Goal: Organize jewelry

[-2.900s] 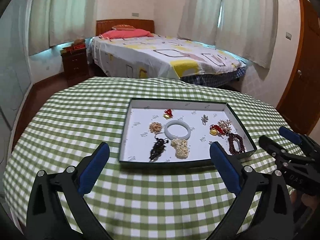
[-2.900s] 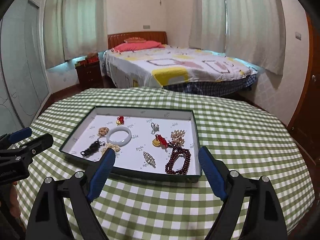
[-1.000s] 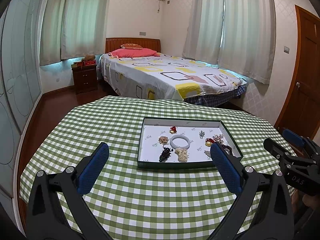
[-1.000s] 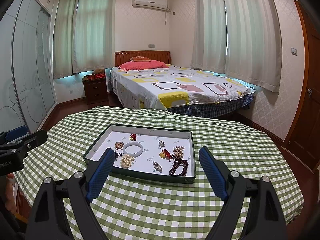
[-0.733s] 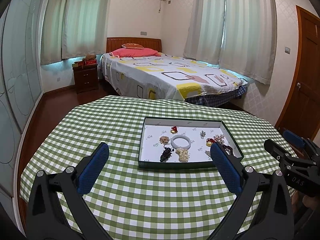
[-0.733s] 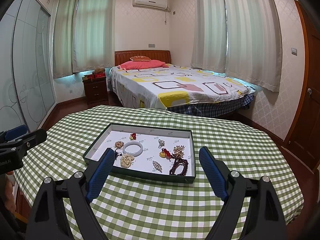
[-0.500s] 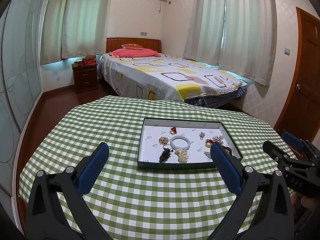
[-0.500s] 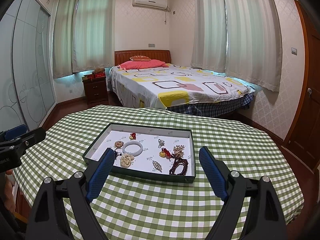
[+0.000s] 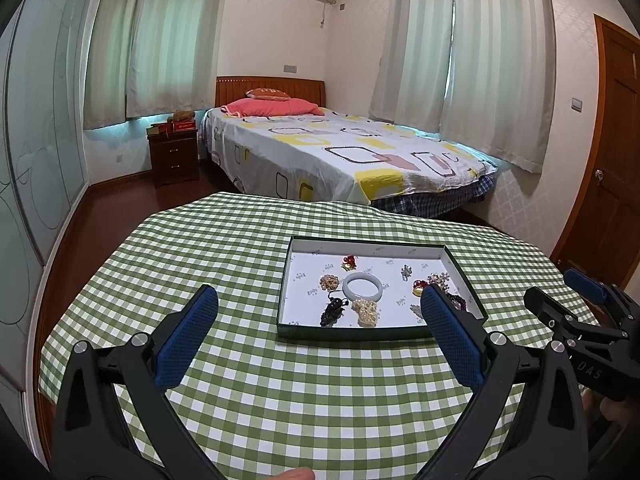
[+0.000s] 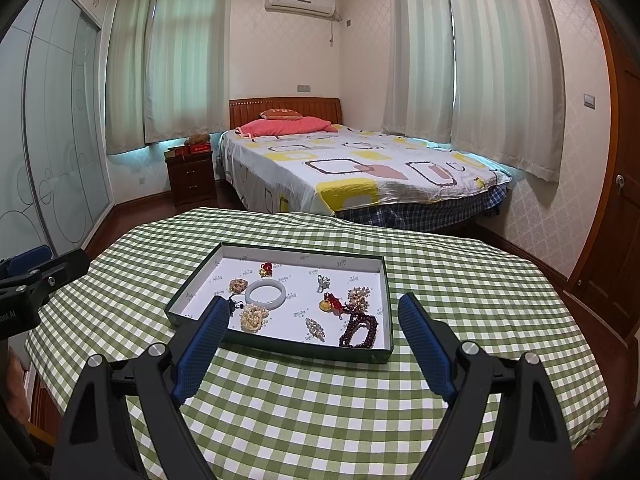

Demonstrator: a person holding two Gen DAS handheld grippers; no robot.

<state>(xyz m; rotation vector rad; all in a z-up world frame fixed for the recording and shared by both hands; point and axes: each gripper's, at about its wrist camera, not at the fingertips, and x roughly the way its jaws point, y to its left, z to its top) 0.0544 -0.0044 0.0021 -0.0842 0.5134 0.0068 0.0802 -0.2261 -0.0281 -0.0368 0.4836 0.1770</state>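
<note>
A dark green tray with a white floor sits on the green checked table; it also shows in the right wrist view. In it lie a white bangle, a pearl cluster, a dark red bead bracelet, a black piece, gold and red charms and small brooches. My left gripper is open and empty, held back from the tray's near edge. My right gripper is open and empty, also short of the tray.
The round table has a green checked cloth; its edge drops off on all sides. Behind it stand a bed, a nightstand and a wooden door at right. The right gripper's body shows at the left view's right edge.
Both grippers have pulled back and up from the tray since 2.9 s ago, so it looks smaller. Over the last second, barely any movement. Both stay open and empty.
</note>
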